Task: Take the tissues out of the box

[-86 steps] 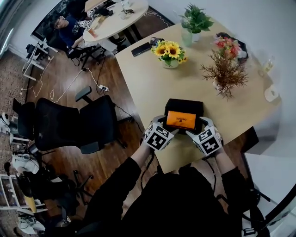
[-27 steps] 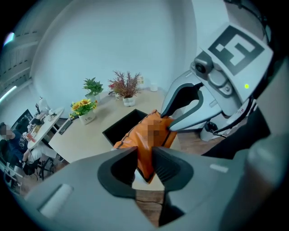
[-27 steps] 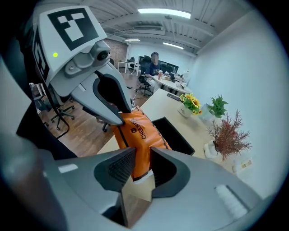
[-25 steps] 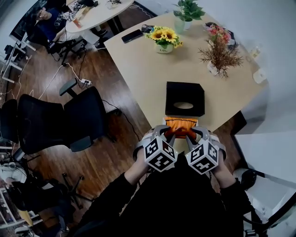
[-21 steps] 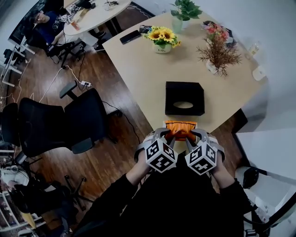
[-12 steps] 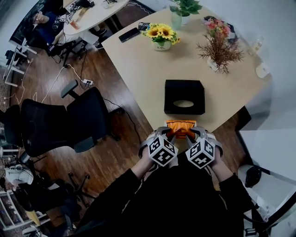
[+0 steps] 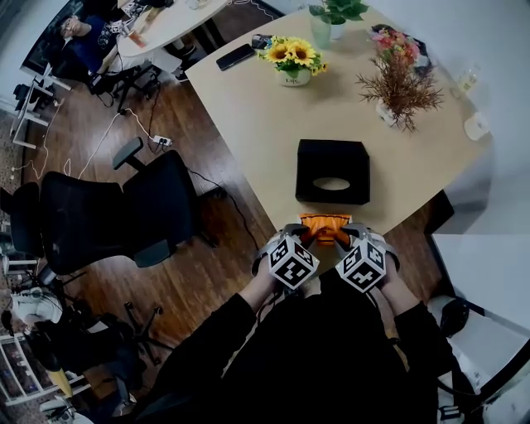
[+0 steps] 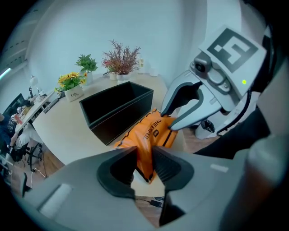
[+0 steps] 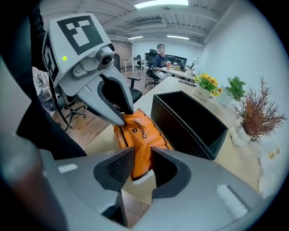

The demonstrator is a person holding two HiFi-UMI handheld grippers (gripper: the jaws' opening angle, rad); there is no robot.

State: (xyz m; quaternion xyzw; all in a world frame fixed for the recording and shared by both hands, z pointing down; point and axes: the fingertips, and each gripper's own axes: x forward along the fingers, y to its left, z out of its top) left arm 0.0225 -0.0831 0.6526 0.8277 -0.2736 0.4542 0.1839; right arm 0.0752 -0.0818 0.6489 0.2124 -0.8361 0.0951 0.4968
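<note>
The orange tissue pack (image 7: 325,225) lies at the near edge of the table, just in front of the black box (image 7: 333,170), which stands empty with its oval slot up. My left gripper (image 7: 300,234) pinches the pack's left end and my right gripper (image 7: 352,234) its right end. In the left gripper view the pads (image 8: 162,166) press the orange wrapper (image 8: 149,135); those jaws are starting to open. In the right gripper view the pack (image 9: 140,135) sits between the pads (image 9: 119,168) beside the box (image 9: 189,119); these jaws are opening too.
On the beige table (image 7: 248,124) stand a sunflower pot (image 7: 291,60), a dried plant (image 7: 401,87), a green plant (image 7: 331,16) and a phone (image 7: 235,56). A black office chair (image 7: 108,215) is left of the table. A person (image 7: 83,33) sits at a far round table.
The pack has come out of the box to the table's near edge. Over the last second both grippers stayed on its ends and drew slightly closer together.
</note>
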